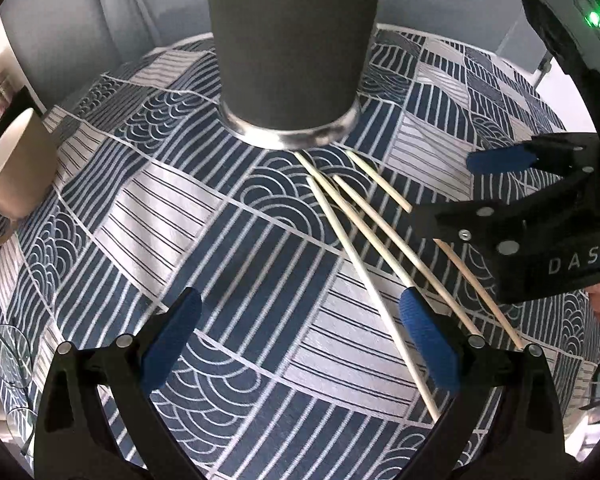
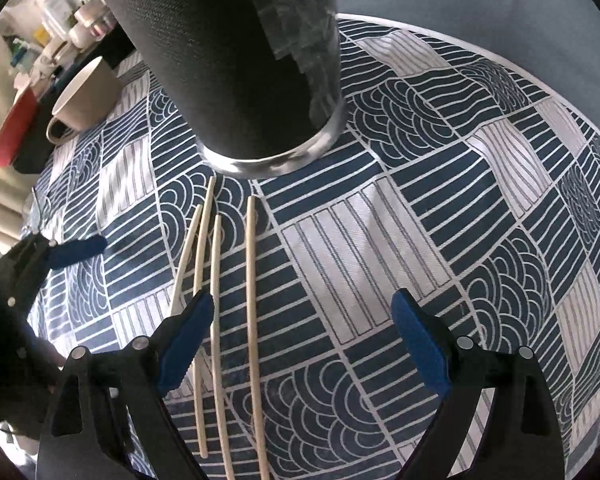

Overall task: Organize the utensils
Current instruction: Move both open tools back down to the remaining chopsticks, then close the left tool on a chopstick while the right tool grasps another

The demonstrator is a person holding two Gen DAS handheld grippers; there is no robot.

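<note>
Several pale wooden chopsticks [image 1: 364,248] lie loose on the patterned tablecloth, tips toward a tall dark tumbler [image 1: 292,48] with a steel base. In the right wrist view the chopsticks [image 2: 252,300] lie below the tumbler [image 2: 228,60]. My left gripper [image 1: 300,340] is open and empty, low over the cloth, its right finger above the chopsticks. My right gripper [image 2: 302,340] is open and empty, its left finger over the chopsticks. The right gripper also shows in the left wrist view [image 1: 500,184], and the left gripper's blue finger shows in the right wrist view [image 2: 76,252].
A beige mug [image 1: 16,172] stands at the table's left; it also shows in the right wrist view [image 2: 88,96]. A clear glass item [image 1: 12,356] sits at the near left edge. A red object [image 2: 12,128] and cluttered shelves lie beyond the table.
</note>
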